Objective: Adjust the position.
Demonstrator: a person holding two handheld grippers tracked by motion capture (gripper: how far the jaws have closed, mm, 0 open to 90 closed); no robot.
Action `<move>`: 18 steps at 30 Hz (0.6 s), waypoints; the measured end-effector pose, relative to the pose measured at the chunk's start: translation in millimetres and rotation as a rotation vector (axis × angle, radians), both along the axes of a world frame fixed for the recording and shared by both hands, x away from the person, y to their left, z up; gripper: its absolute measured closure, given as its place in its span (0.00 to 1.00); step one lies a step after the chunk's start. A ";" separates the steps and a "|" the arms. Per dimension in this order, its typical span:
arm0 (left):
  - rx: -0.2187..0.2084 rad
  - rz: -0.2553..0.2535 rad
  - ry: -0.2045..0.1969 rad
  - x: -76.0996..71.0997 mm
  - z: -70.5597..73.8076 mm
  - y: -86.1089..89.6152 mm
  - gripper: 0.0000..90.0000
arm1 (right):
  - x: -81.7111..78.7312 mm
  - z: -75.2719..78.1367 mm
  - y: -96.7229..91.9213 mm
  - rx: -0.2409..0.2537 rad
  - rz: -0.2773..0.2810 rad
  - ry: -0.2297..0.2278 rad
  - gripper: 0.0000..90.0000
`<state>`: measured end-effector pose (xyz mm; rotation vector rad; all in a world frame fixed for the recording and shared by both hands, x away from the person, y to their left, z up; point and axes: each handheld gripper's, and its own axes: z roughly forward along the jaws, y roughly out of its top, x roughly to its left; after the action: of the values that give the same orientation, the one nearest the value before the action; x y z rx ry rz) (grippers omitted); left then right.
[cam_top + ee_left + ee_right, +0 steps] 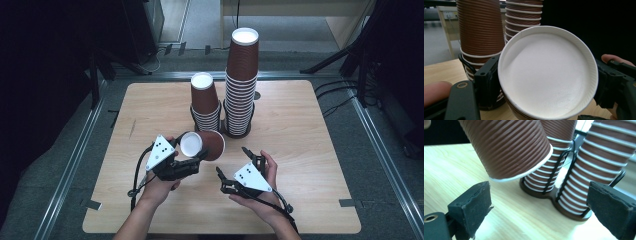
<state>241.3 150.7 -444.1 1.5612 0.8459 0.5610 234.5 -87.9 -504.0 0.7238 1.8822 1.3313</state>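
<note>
My left gripper (pixel 200 154) is shut on a brown ribbed paper cup (pixel 206 145), held on its side above the table. The cup's white base (pixel 546 72) faces this gripper's camera, with one black jaw at each side of it. Its white-rimmed mouth (pixel 524 173) points toward the stacks. My right gripper (pixel 231 160) stands open just right of the cup, near the table, with nothing between its fingers (pixel 471 203). Behind, a short stack of upturned cups (pixel 205 102) and a tall stack (pixel 242 80) stand in a black wire holder (pixel 235 133).
The wooden table (pixel 305 145) has bare surface to the left, to the right and in front of the hands. The stacks (pixel 596 167) stand close ahead of the right gripper. Dark stands and cables lie on the floor beyond the table's edges.
</note>
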 end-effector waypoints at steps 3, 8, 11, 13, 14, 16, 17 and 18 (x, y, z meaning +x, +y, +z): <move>-0.009 0.013 -0.011 -3.7 -3.6 4.4 0.26 | -2.4 -0.2 1.4 0.052 0.008 0.046 0.08; -0.037 0.038 -0.035 -10.7 -9.2 14.6 0.26 | -4.3 1.1 5.2 0.176 0.026 0.142 0.15; -0.047 0.045 -0.036 -12.1 -11.4 18.5 0.26 | -2.1 2.6 7.3 0.256 0.015 0.238 0.16; -0.061 0.050 -0.036 -12.5 -14.0 21.7 0.26 | -0.8 3.1 8.6 0.316 0.001 0.293 0.17; -0.071 0.053 -0.032 -13.0 -17.2 24.6 0.26 | -0.3 3.2 9.3 0.348 -0.002 0.320 0.17; -0.071 0.054 -0.032 -13.1 -18.9 26.1 0.26 | 0.6 3.6 10.6 0.392 -0.006 0.365 0.17; -0.073 0.057 -0.032 -13.5 -20.4 27.5 0.26 | 0.9 3.9 11.7 0.405 -0.011 0.382 0.16; -0.081 0.059 -0.032 -14.1 -23.1 30.2 0.26 | 0.9 4.2 12.8 0.413 -0.017 0.396 0.15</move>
<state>227.2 180.9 -467.2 1.4540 0.8829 0.5857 235.5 -75.2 -499.8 1.2894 1.9029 1.6843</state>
